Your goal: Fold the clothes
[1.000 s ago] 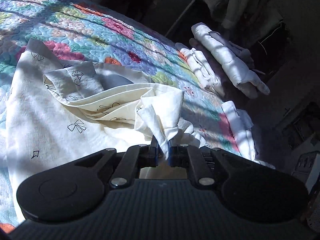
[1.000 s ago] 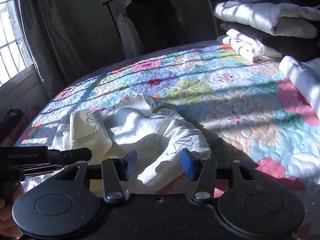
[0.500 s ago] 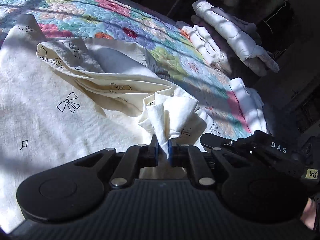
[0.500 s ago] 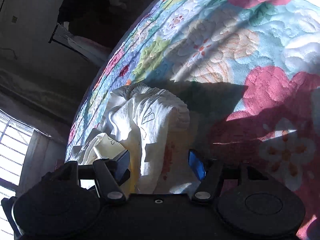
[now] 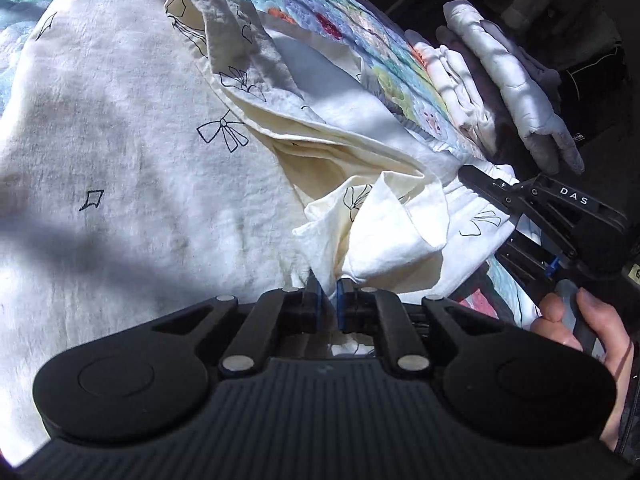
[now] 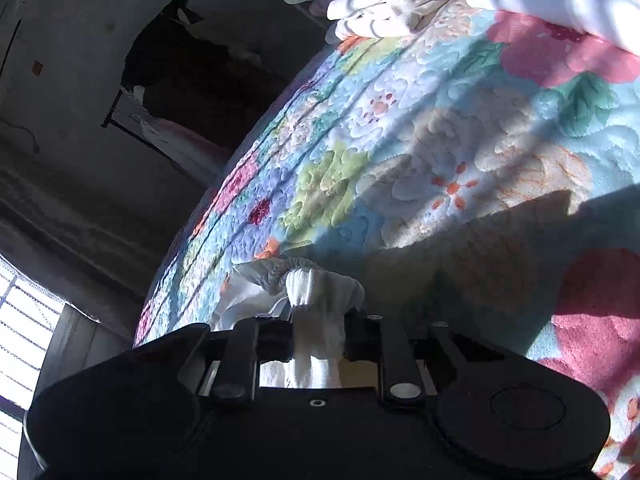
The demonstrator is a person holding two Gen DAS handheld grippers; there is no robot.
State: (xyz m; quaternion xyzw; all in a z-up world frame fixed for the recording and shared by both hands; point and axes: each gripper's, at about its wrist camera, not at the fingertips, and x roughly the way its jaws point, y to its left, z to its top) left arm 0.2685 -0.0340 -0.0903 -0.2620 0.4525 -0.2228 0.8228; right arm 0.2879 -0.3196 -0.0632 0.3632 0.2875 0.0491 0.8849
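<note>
A cream garment (image 5: 132,152) printed with black bows lies spread and rumpled on the floral quilt (image 5: 304,12). My left gripper (image 5: 329,296) is shut on a bunched fold of this garment near its lower edge. My right gripper (image 6: 318,328) is shut on the garment's gathered elastic edge (image 6: 316,280), close above the quilt (image 6: 440,152). The right gripper also shows in the left wrist view (image 5: 500,192), at the garment's right side, held by a hand (image 5: 588,320).
Folded white and grey clothes (image 5: 516,80) are stacked at the bed's far right edge; they also show in the right wrist view (image 6: 400,4). A dark clothes rack (image 6: 172,80) stands by the wall and a barred window (image 6: 24,344) is at lower left.
My right gripper came down beside the garment and closed on its gathered edge; it was open before. My left gripper kept its hold and moved closer over the cloth.
</note>
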